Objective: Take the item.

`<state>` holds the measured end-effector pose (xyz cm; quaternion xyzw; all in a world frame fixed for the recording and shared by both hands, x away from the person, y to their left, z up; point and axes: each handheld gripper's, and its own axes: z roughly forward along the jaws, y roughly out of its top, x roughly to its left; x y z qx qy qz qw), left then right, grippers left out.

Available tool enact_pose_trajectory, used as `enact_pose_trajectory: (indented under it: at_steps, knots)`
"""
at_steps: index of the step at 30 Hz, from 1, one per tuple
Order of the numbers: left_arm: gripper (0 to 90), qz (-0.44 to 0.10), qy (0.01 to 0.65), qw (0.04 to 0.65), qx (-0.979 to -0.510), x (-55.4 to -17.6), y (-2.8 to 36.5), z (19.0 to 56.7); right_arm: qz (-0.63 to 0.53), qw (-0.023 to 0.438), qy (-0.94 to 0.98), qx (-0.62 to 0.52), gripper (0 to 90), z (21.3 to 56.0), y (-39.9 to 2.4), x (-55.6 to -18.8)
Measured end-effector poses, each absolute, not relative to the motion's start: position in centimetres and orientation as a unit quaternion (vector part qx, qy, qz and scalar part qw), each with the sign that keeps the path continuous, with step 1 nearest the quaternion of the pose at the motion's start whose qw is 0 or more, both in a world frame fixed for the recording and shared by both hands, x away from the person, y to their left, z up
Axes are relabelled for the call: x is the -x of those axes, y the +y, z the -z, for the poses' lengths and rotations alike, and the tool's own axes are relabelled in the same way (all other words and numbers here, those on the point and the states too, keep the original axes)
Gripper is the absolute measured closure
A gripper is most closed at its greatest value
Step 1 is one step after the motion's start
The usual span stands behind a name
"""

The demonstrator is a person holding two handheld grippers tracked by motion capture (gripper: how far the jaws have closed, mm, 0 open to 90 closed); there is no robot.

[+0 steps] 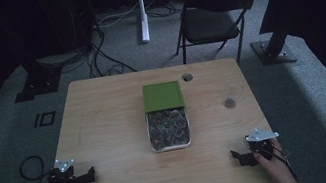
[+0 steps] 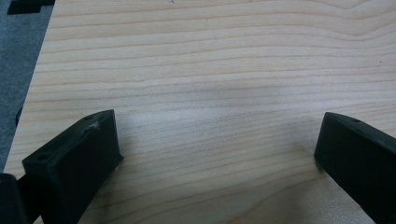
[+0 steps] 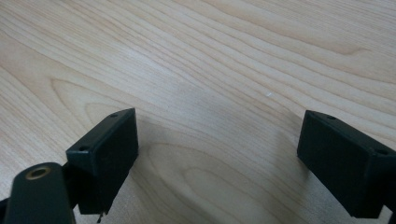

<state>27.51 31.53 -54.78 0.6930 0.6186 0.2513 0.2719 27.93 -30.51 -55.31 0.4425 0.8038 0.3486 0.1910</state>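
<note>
The clear tray [image 1: 171, 145] sits at the middle of the table [image 1: 106, 127], filled with dark, crumpled pieces whose kind I cannot make out in this dim light; its green lid [image 1: 162, 95] lies flat just beyond it, touching or overlapping the far edge, so the tray is open at the top; I judge the box to be the work in hand, though nothing yet tells me whether the lid is meant to go on or the contents to come out. Neither tool is near it; my left gripper [image 1: 84, 177] rests at the near left corner of the table, jaws spread wide with bare wood between them in the left gripper view; my right gripper [image 1: 237, 156] sits near the near right edge, well apart from the tray, jaws likewise spread and gripping nothing. So I read this as the very start or a pause: no contact made, everything left to do. A small dark disc [image 1: 229, 103] lies to the right of the tray, and a round hole [image 1: 187, 77] lies near the far edge.
</note>
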Motion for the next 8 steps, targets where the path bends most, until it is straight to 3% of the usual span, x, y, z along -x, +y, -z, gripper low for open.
enact_pose_trajectory:
  at_steps: [8]
  knots:
    - [0.5,-0.251,0.619,0.272,-0.693,-27.50,31.53,54.78,-0.348,0.191,0.803,-0.444,12.4,55.32,-30.50,-27.92]
